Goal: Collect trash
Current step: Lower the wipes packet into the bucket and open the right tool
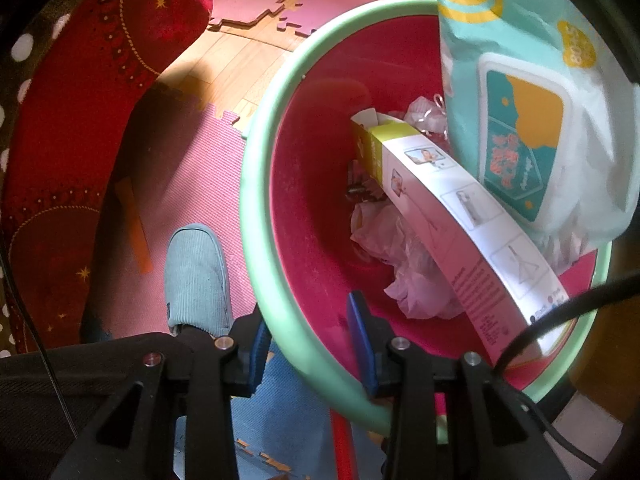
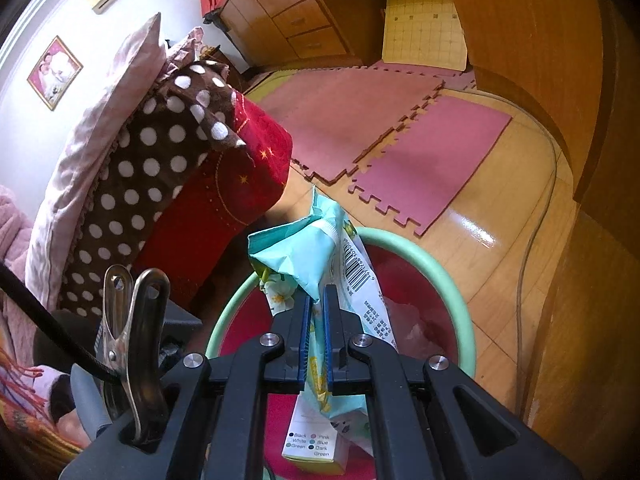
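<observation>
A red bin with a pale green rim stands on the floor below me. My left gripper points down and is shut on that rim, one blue pad outside and one inside. In the bin lie a long white carton leaning on the rim, crumpled plastic and paper. My right gripper is shut on a teal pack of wet wipes, which hangs over the bin rim. The same pack fills the upper right of the left wrist view. The carton end shows under the right gripper.
A person's foot in a blue-grey slipper stands left of the bin on pink foam mats. Red bedding and a dotted brown blanket lie left. An orange strip is on the mat. A cable runs along the wooden floor.
</observation>
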Action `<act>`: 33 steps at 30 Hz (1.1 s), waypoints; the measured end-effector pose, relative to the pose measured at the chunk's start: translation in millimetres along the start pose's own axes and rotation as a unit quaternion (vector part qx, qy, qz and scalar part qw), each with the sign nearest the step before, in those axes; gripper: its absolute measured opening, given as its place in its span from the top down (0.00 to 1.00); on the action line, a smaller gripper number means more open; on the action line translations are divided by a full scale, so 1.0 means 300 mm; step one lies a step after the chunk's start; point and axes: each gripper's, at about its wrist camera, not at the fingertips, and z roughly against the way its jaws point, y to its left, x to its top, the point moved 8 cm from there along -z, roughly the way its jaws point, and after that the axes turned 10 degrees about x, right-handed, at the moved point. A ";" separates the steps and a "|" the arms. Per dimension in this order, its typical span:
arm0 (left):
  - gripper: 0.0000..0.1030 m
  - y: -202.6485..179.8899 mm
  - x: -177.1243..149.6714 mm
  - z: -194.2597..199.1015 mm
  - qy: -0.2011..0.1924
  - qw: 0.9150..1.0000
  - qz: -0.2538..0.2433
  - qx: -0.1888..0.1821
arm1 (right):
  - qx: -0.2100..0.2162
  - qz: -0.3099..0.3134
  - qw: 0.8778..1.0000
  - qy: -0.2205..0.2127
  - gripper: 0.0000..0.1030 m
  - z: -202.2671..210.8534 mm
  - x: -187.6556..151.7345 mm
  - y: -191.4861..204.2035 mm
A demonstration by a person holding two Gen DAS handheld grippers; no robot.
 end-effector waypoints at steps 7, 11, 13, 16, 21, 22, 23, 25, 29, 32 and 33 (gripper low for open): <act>0.63 0.004 0.002 -0.002 0.001 1.000 0.000 0.000 | -0.012 -0.004 1.000 0.011 0.93 -0.012 -0.019 -0.015; 0.63 0.004 0.002 -0.001 0.000 1.000 0.000 0.000 | -0.023 -0.003 1.000 0.019 0.87 -0.017 -0.026 -0.017; 0.63 0.004 0.002 -0.001 0.001 1.000 0.000 0.000 | -0.026 0.000 0.999 0.026 0.87 -0.015 -0.028 -0.006; 0.63 0.004 0.003 0.001 0.000 1.000 0.000 0.000 | -0.021 0.003 0.999 0.027 0.86 -0.005 -0.023 0.015; 0.63 0.005 0.005 0.001 -0.001 1.000 0.001 0.000 | -0.020 0.016 0.999 0.022 0.84 0.033 -0.008 0.052; 0.63 0.004 0.004 0.000 -0.001 1.000 0.001 0.000 | -0.022 0.020 0.999 0.022 0.84 0.041 -0.004 0.059; 0.63 0.003 0.003 0.000 -0.001 1.000 0.000 0.000 | -0.025 0.023 0.999 0.021 0.81 0.049 -0.002 0.064; 0.63 0.003 0.004 0.000 -0.001 1.000 0.001 0.000 | -0.029 0.026 0.999 0.021 0.76 0.063 0.002 0.073; 0.63 0.003 0.004 0.000 -0.001 1.000 0.001 0.000 | -0.039 0.025 0.999 0.026 0.72 0.085 -0.001 0.078; 0.63 0.002 0.003 0.001 -0.001 1.000 0.001 0.000 | -0.047 0.026 0.998 0.033 0.71 0.098 -0.013 0.075; 0.63 0.001 0.002 0.001 -0.001 1.000 0.000 0.000 | -0.048 0.024 0.998 0.035 0.71 0.103 -0.018 0.074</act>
